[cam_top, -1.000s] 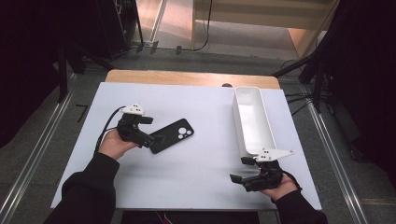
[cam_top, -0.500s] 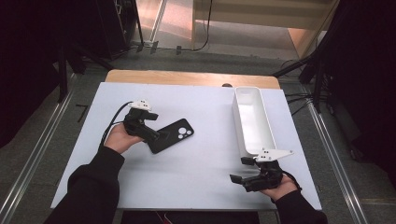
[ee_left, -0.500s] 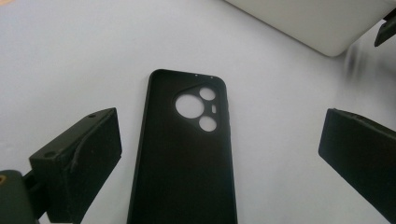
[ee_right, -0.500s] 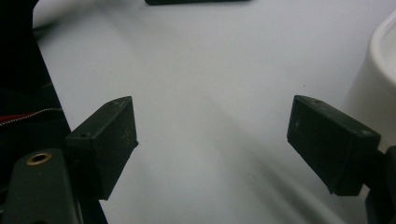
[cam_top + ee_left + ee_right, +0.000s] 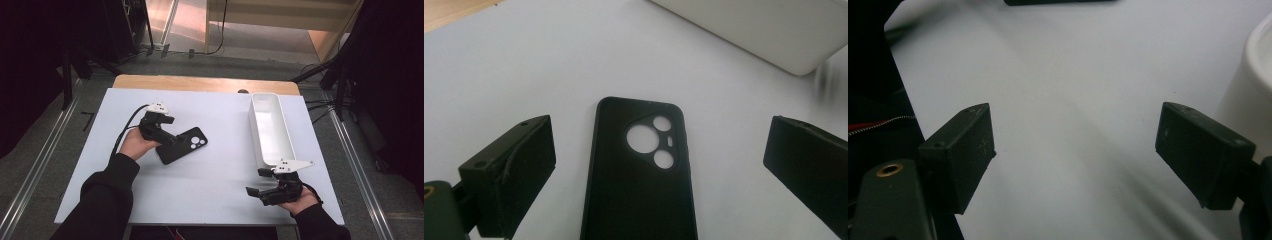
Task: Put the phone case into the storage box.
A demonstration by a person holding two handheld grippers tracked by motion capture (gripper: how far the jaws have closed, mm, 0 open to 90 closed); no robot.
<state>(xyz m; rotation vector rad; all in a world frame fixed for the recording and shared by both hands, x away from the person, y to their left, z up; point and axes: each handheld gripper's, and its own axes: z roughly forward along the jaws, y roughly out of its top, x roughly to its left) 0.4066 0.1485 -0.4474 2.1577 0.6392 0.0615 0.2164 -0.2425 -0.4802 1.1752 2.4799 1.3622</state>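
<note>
Black phone case [image 5: 639, 170], thin and flat with camera cut-outs, lies left of the white tabletop's [image 5: 220, 180] middle, between the left tool's [image 5: 172, 142] released jaws. Clamped off-centre, it could skid. Right tool [image 5: 257, 182] gapes empty near the front right corner.

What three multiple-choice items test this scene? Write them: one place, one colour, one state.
1. The white bin stands on the table's: A left side; B right side; C near edge, centre.
2. The phone case is: A red; B black; C white.
3. The left claw is: A shut on the white bin; B shut on the phone case; C open astride the phone case.
Answers: B, the high view shows it at the right; B, it is dark all over; C, both jaws stand clear of its sides.
</note>
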